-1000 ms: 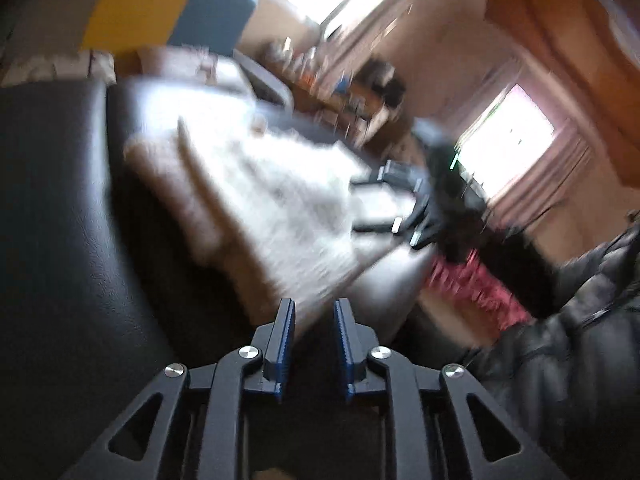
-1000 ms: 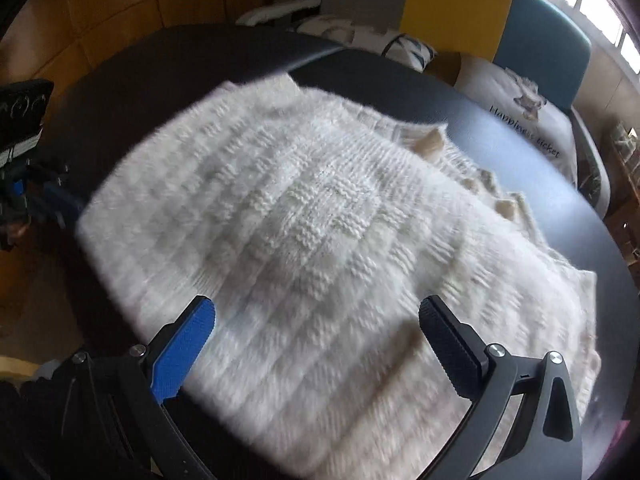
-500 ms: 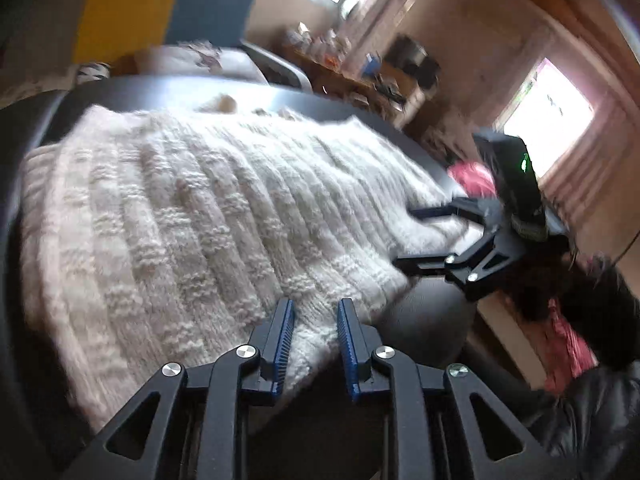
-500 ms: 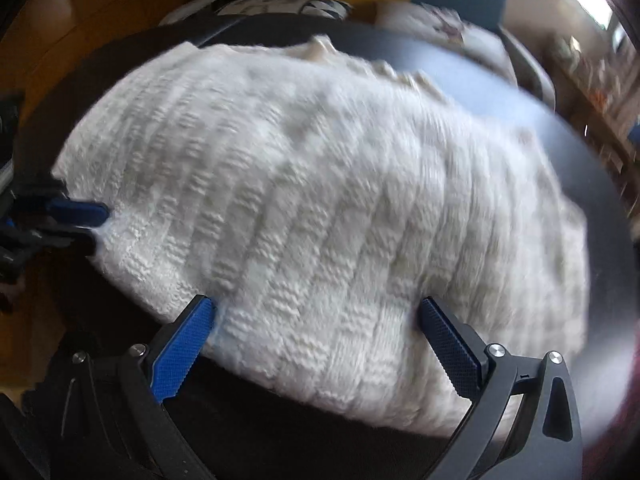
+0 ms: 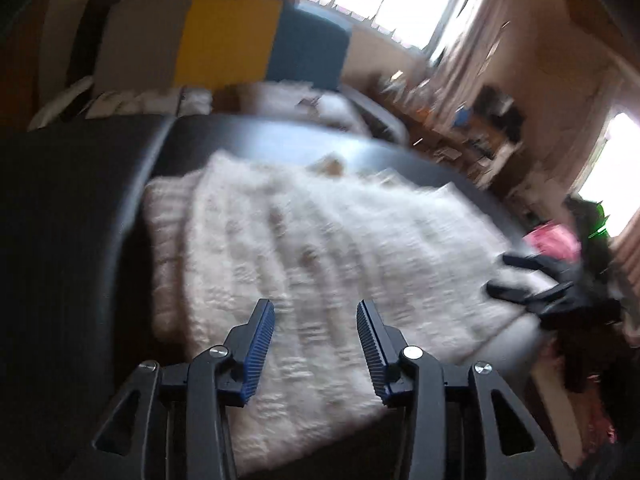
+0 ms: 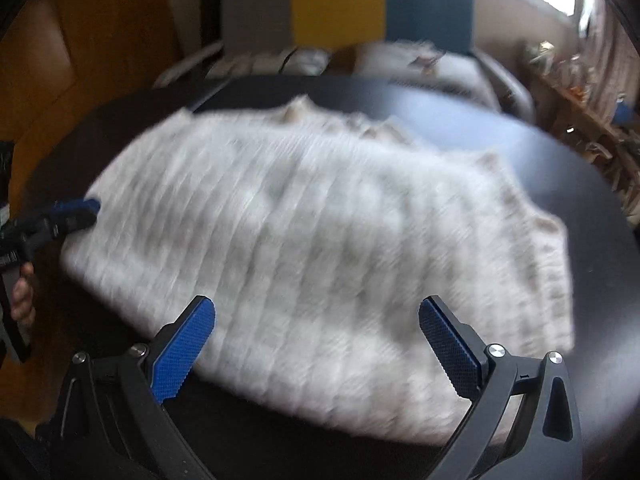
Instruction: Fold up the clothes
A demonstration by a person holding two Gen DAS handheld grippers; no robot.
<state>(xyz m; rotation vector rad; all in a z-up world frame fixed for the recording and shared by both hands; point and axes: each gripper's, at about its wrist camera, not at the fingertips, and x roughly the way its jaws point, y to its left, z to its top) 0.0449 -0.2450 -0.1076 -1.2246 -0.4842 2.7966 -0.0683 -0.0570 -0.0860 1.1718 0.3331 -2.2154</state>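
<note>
Left wrist view, white knit sweater point(image 5: 312, 264) on black table point(image 5: 60, 240), left hand-held gripper point(image 5: 316, 320) opening, right hand-held gripper point(image 6: 316, 320) wide, both empty.

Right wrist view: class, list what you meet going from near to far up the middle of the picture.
Right hand-held gripper → white knitted sweater → bare black table → cushions → yellow seat-back panel.
</note>
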